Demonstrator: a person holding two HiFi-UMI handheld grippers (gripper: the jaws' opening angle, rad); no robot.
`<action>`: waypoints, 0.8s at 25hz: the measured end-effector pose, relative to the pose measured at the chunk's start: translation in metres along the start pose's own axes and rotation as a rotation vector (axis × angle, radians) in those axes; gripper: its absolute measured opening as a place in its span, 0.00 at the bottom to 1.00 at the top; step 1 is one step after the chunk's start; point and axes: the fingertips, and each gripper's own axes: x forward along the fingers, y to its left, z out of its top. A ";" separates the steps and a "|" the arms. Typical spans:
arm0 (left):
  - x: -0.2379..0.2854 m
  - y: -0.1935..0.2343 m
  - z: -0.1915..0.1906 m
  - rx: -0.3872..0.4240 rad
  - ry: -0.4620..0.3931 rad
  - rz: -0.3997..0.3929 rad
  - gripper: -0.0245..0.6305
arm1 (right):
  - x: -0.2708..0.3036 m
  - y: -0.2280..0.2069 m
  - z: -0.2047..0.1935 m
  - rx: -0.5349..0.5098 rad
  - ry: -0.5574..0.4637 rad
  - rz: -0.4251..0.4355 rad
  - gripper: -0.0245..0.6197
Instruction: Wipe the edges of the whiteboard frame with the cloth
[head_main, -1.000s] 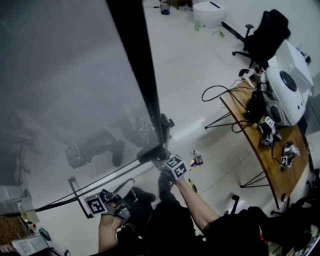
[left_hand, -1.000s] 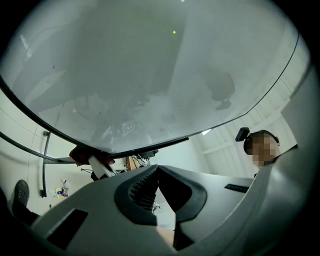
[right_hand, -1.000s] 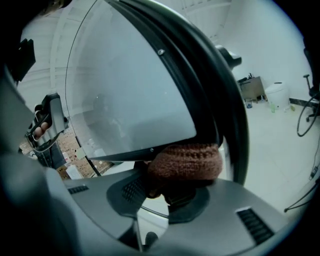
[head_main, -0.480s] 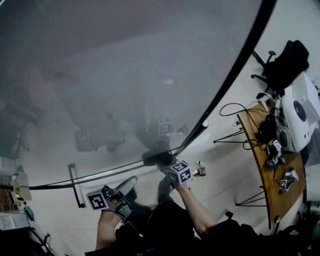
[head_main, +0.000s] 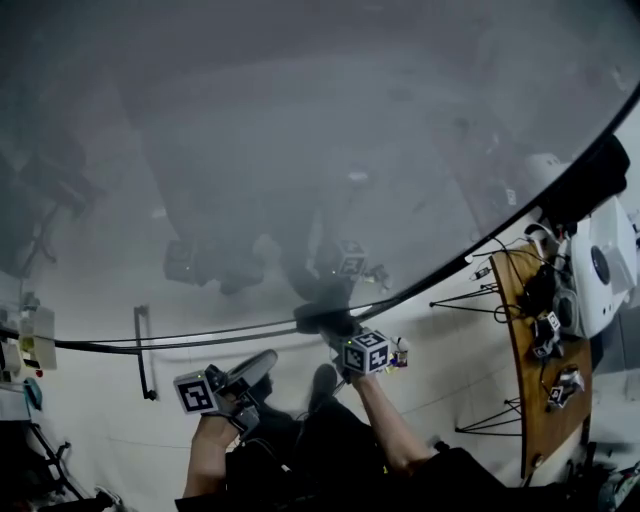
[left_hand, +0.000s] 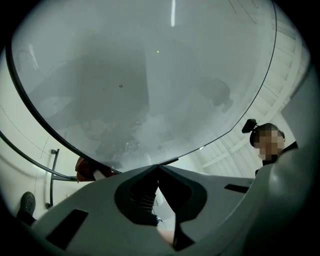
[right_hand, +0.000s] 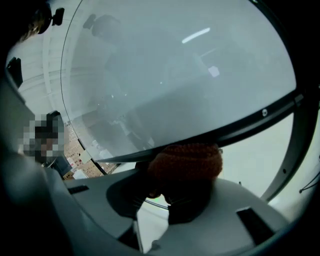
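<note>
Wiping along the thin black frame (head_main: 452, 273) of the glossy grey whiteboard (head_main: 300, 150), we should press the right tool (right_hand: 160, 192) steadily and slide it slowly with the edge. Its jaws are clamped on the rust-brown knitted cloth (right_hand: 186, 164), which looks thick and soft and touches the lower edge. The left tool (left_hand: 159, 172) is closed on nothing, below the board.

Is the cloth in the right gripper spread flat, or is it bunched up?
Bunched up. The brown cloth forms a rounded wad clamped between the jaws of the right gripper, by the whiteboard frame.
</note>
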 end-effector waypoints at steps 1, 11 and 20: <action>-0.007 0.000 0.003 0.001 -0.005 -0.001 0.03 | 0.003 0.004 -0.001 0.003 0.002 -0.004 0.19; -0.076 -0.001 0.026 0.015 -0.077 -0.009 0.03 | 0.038 0.045 -0.015 0.028 0.018 -0.026 0.19; -0.140 -0.002 0.040 0.027 -0.129 -0.013 0.03 | 0.068 0.090 -0.019 0.062 0.017 -0.023 0.19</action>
